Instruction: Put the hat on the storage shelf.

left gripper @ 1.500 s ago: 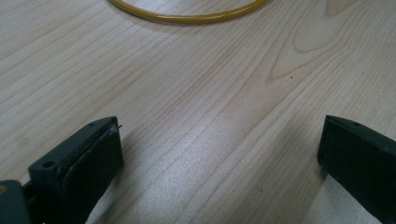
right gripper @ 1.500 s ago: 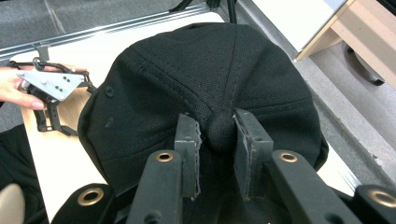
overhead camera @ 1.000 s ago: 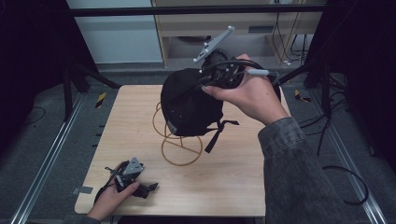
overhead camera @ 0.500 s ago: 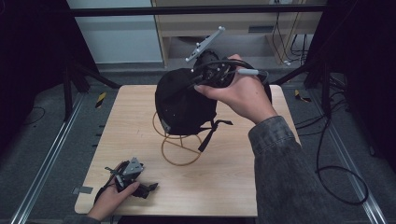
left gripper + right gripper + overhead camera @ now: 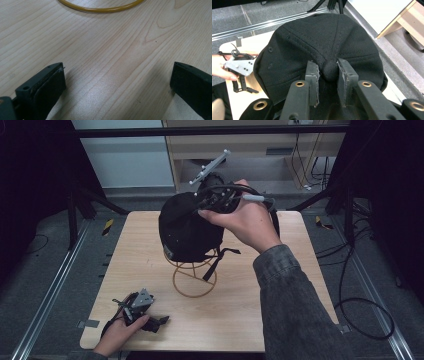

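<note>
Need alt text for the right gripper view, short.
The right tongs are closed on the top button of a black baseball cap, pinching it between their two pads. Past the cap, at the left, a hand rests the other tongs on a light wooden table, with grey floor beyond.

Lab (floor rails [image 5: 47,292], trailing cables [image 5: 360,315]).

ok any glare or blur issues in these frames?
High view: dark surroundings, only the table well lit. Left gripper view: soft glare patch on the wood, fingers slightly blurred. Right gripper view: black cap sharp, stitching readable.
</note>
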The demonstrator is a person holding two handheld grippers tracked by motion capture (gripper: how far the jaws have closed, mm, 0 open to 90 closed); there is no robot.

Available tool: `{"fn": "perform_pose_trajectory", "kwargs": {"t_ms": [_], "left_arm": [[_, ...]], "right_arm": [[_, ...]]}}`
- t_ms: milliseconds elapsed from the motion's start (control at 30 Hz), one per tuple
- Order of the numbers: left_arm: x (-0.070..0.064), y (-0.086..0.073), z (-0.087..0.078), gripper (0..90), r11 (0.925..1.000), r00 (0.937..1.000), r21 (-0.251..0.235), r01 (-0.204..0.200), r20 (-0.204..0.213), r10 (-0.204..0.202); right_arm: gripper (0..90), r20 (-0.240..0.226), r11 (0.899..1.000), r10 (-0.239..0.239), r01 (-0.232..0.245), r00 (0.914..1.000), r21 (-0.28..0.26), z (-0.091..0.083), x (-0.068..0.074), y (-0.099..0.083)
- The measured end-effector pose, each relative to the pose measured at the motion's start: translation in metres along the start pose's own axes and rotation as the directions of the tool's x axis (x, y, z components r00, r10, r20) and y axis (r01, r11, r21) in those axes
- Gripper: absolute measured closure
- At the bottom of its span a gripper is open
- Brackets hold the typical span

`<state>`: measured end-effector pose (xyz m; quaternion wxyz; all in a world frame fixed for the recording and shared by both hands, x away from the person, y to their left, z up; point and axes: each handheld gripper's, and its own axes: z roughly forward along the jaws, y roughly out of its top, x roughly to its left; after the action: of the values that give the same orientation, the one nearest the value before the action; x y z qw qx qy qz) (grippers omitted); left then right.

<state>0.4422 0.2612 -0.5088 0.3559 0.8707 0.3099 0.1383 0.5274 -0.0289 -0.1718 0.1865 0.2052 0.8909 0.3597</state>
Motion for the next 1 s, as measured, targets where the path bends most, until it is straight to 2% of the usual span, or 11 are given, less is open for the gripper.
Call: {"fn": "perform_pose_trajectory", "kwargs": {"t_ms": [300,1000], "left_arm": [[0.000,0.000,0.000,0.0,1.0000,1.0000,0.001,0.000,0.000,0.000],[0.000,0.000,0.000,0.0,1.0000,1.0000,0.000,0.000,0.000,0.000]], "right_arm": [[72.8,0.010,0.998,-0.010,0.009,0.9999,0.065,0.020,0.003,0.005],[72.4,-0.002,0.994,-0.006,0.006,1.0000,0.109,0.048,0.004,0.011]]}}
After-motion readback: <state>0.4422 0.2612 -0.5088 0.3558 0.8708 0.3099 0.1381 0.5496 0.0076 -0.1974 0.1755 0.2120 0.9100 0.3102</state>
